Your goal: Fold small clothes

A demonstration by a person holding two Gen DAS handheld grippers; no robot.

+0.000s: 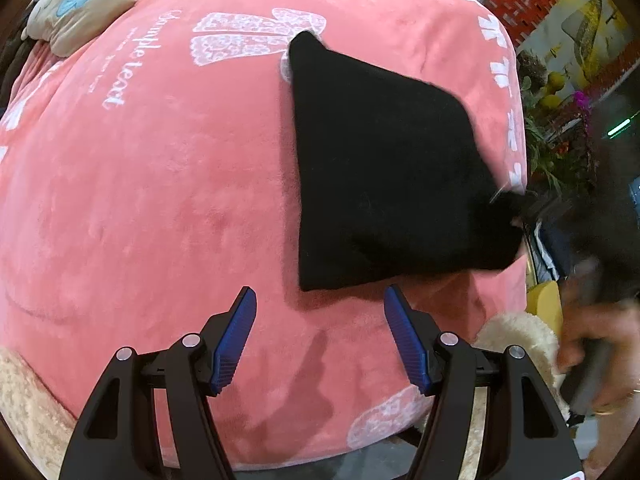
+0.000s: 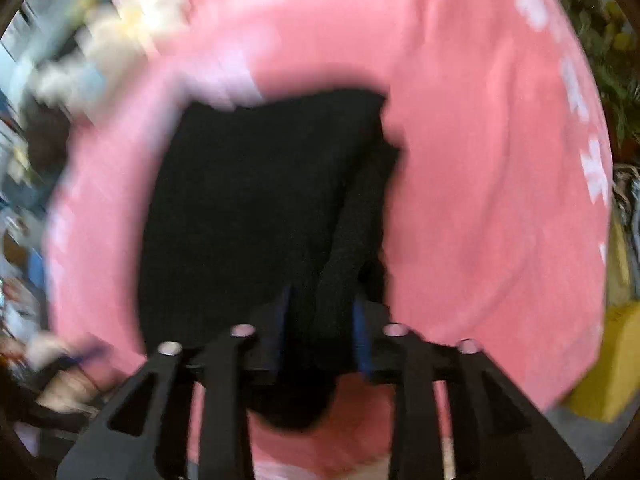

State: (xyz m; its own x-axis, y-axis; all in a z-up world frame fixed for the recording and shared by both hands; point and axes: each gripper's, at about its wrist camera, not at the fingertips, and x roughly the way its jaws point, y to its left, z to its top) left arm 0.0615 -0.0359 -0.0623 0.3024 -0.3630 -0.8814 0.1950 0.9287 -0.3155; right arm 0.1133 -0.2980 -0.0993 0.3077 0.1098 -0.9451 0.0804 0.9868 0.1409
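A small black garment (image 1: 376, 168) lies on the pink blanket (image 1: 160, 184), its right corner lifted and pulled to the right. My left gripper (image 1: 320, 312) is open and empty, just in front of the garment's near left corner. In the blurred right wrist view my right gripper (image 2: 322, 312) is shut on a bunched edge of the black garment (image 2: 248, 208), with fabric between the blue pads (image 2: 360, 328). In the left wrist view the right gripper (image 1: 516, 208) shows as a dark blur at the garment's right corner.
The pink blanket with white print covers the bed. Plush toys (image 1: 80, 4) lie at its far left corner. A cream fleece (image 1: 516, 340) hangs at the near right edge. Plants (image 1: 560, 136) and a yellow object (image 1: 544, 304) stand beyond the right edge.
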